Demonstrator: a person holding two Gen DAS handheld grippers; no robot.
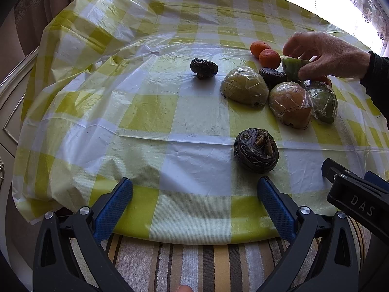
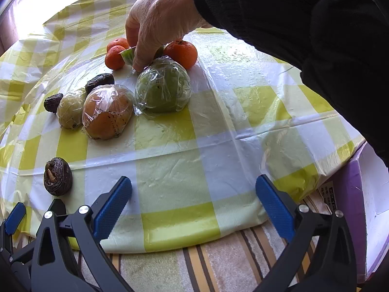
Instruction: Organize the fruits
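Both the left gripper (image 1: pixel 194 209) and right gripper (image 2: pixel 193 206) gape wide, empty; "DAS" marks the right one; a hand (image 2: pixel 163 22) touches a green fruit piece (image 2: pixel 128 55).

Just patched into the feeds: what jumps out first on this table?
A bare hand in a dark sleeve reaches in from the right and pinches a green fruit piece at the far end of the fruit cluster, beside the oranges. Three film-wrapped fruit halves sit bunched mid-table on the yellow checked tablecloth, and a wrinkled dark fruit lies alone nearest the left gripper. Both grippers hang at the near edge, jaws wide and empty.
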